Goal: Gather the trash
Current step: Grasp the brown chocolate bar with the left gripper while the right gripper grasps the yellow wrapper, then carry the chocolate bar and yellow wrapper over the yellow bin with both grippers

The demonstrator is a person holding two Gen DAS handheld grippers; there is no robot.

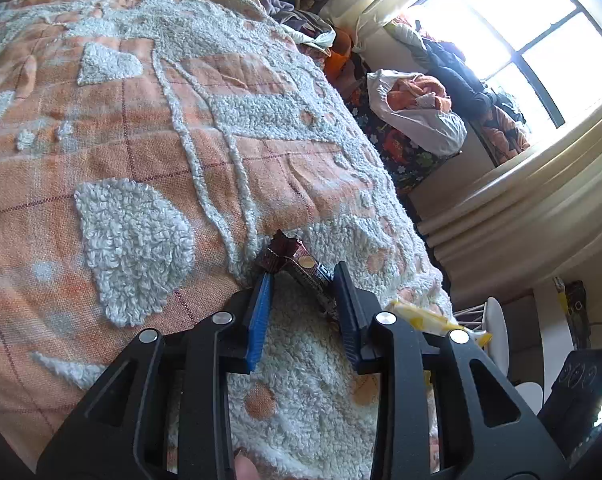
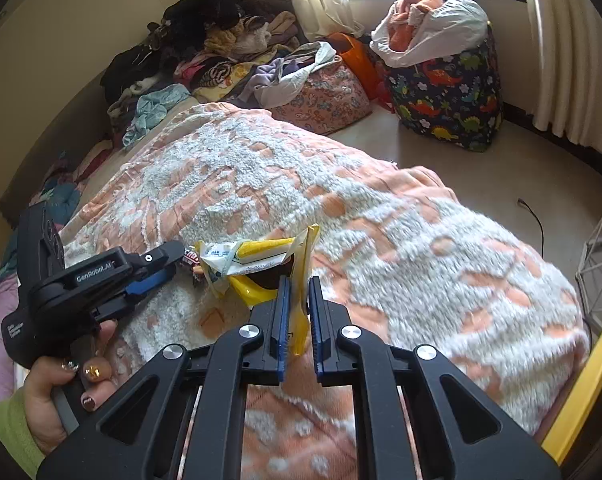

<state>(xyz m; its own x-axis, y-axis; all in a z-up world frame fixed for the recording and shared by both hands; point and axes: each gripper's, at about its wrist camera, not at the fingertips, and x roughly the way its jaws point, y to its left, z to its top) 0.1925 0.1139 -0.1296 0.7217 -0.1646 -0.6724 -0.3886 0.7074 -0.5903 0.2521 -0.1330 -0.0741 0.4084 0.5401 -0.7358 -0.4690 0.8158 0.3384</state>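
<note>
Fluffy white and orange, the blanket (image 1: pixel 133 240) spreads out under both our tongs. Our left tongs (image 1: pixel 303 276) point down at it, and a dark brown snack wrapper (image 1: pixel 301 268) lies right between the two tips. The blue pad (image 1: pixel 261 312) is on one side of the wrapper and the black finger on the other. We think the tips touch the wrapper's sides, but we cannot tell for sure if they squeeze it. Our right tongs (image 2: pixel 299 292) are pinched tight on a thin yellow wrapper (image 2: pixel 301 264), which stands up between the two blue pads. Just past those tips lies a white and yellow packet (image 2: pixel 245 258), touching the yellow wrapper. From the right camera we see our left tongs (image 2: pixel 169 256) off to the left side, with a hand (image 2: pixel 61 384) in a green sleeve (image 2: pixel 9 428) holding the handle. Far ahead of the right tongs, well apart from them, a dark bag with dinosaurs (image 2: pixel 445 96) stands on the floor, with a white plastic bag (image 2: pixel 433 28) on top. A heap of clothes (image 2: pixel 205 48) lies by the wall.
</note>
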